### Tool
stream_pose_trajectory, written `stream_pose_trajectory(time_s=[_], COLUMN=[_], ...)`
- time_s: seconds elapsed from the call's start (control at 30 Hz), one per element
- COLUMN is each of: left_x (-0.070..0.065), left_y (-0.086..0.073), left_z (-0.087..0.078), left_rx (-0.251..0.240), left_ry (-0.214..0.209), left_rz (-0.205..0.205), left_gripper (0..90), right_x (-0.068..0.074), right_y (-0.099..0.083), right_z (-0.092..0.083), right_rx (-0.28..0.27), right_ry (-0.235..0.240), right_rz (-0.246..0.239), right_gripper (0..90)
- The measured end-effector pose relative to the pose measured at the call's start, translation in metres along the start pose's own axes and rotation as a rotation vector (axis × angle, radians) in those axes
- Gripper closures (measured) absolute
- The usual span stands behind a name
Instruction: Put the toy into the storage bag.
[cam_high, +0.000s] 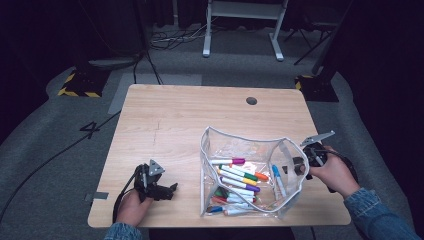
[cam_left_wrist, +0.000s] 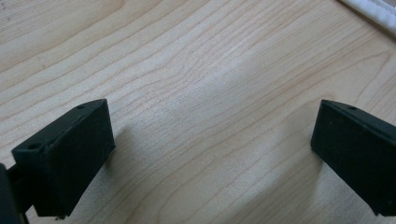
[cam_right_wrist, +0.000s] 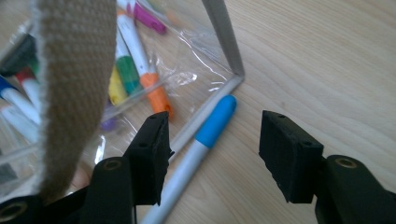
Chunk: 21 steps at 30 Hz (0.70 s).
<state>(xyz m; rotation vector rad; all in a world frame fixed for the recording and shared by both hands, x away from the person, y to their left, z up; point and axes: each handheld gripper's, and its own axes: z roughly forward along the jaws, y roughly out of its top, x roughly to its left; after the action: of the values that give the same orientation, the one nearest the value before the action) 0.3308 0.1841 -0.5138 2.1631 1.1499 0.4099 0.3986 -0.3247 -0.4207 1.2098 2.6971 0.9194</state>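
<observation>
Counter (cam_high: 165, 125) came first in our reading: a pale wooden top, and on its near right part stood a clear pouch (cam_high: 245, 150) with its mouth open, full of markers (cam_high: 239, 181). Outside the pouch, just beside its right wall, lay one blue-capped marker (cam_right_wrist: 205, 135), flat on the wood. Its long axis ran straight away from our right tool (cam_right_wrist: 212, 156), cap at the far end, white barrel passing between the jaws, nearer the left one. Those jaws stood apart, and we could not tell whether that one touched the barrel. Our left tool (cam_left_wrist: 210, 158) rested well away on the bare wood, jaws wide, so the right was plainly nearer.
</observation>
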Motion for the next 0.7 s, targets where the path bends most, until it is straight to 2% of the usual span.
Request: stream_pose_trajectory(time_s=[0.2, 0.37, 0.5, 0.6, 0.63, 0.7], left_x=[0.0, 0.0, 0.0, 0.0, 0.0, 0.0], left_y=[0.0, 0.0, 0.0, 0.0, 0.0, 0.0], left_z=[0.0, 0.0, 0.0, 0.0, 0.0, 0.0], left_rx=[0.0, 0.001, 0.001, 0.001, 0.001, 0.001], left_ry=[0.0, 0.0, 0.0, 0.0, 0.0, 0.001], left_rz=[0.0, -0.001, -0.001, -0.001, 0.002, 0.004], left_gripper=[0.0, 0.0, 0.0, 0.0, 0.0, 0.0], right_x=[-0.005, -0.005, -0.004, -0.003, -0.004, -0.003], right_y=[-0.011, -0.023, -0.029, -0.033, -0.034, -0.035], right_z=[0.006, 0.022, 0.036, 0.044, 0.046, 0.048], right_rx=[-0.023, 0.013, 0.022, 0.037, 0.045, 0.056], right_ry=[-0.002, 0.024, 0.035, 0.023, 0.014, -0.011], right_rz=[0.016, 0.014, 0.011, 0.006, -0.009, -0.025], right_gripper=[44.7, 42.9, 42.7, 44.1, 45.3, 52.1])
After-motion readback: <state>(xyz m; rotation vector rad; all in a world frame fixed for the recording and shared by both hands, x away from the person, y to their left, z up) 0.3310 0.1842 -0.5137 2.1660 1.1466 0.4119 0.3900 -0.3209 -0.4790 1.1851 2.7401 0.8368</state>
